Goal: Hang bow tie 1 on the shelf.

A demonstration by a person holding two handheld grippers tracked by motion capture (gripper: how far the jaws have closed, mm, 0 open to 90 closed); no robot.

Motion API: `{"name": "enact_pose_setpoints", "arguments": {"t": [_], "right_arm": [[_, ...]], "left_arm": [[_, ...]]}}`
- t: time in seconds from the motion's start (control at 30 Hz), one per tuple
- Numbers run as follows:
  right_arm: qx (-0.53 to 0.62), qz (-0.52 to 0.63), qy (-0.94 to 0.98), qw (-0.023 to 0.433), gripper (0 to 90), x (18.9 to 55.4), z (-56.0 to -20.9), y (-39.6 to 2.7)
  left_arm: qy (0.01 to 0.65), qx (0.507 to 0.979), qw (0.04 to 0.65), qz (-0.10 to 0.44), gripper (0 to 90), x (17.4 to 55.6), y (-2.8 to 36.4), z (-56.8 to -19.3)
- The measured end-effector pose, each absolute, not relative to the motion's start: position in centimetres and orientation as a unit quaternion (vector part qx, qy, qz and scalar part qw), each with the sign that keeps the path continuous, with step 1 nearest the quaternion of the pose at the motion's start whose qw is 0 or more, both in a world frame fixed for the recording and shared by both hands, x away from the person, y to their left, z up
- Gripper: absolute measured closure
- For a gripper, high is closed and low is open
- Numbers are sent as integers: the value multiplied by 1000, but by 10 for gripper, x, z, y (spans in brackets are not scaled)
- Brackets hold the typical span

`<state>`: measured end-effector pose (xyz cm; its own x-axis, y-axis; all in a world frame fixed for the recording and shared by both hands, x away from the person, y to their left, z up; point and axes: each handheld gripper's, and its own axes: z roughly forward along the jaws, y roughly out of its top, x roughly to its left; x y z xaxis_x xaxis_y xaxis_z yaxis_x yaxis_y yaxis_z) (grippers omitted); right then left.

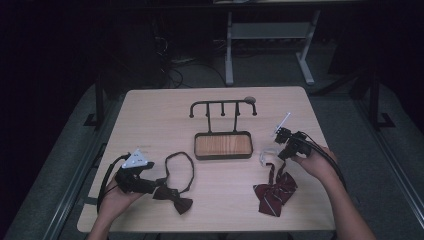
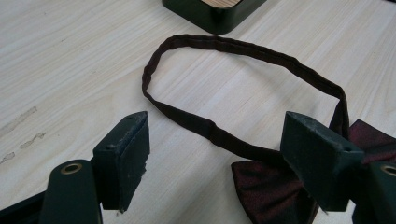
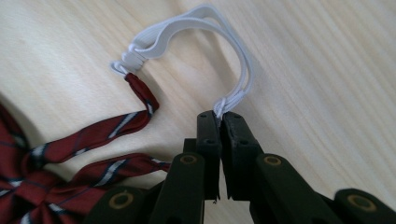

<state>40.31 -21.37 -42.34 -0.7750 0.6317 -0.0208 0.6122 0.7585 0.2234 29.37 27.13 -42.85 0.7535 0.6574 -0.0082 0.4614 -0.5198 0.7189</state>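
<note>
A pale wooden surface [image 1: 150, 115] carries a dark hook stand with a wood-lined tray [image 1: 223, 145] near its middle. Toward the near right corner lies a red striped bow tie [image 1: 275, 191], its white elastic loop [image 3: 196, 28] stretched toward the right edge. Toward the near left corner lies a dark maroon bow tie [image 1: 172, 196] with its neck band [image 2: 243, 49] curled in an open ring.

The right gripper [image 3: 220, 119] has its jaws pressed together, pinching the white elastic loop at one thin point. Such a small hold on a springy cord may slip out if pulled, or the tie may drag and twist.

The left gripper [image 2: 217, 144] stands spread wide over the maroon tie, one jaw beside the knot, pinching nothing. Closing here may catch only the band's edge, or push the fabric flat against the surface and miss it.
</note>
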Motion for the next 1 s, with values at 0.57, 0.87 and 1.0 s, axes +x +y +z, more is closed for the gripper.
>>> {"name": "enact_pose_setpoints", "arguments": {"t": [0.57,0.87,1.0], "right_arm": [[294,157,942,40,854,387,-390,-217],[275,173,945,48,855,380,-369,-214],[263,183,946,48,856,375,-361,-211]], "left_arm": [[324,862,366,134,245,293,270,-429],[324,862,366,132,245,293,269,-429],[324,863,365,132,245,293,269,-429]]}}
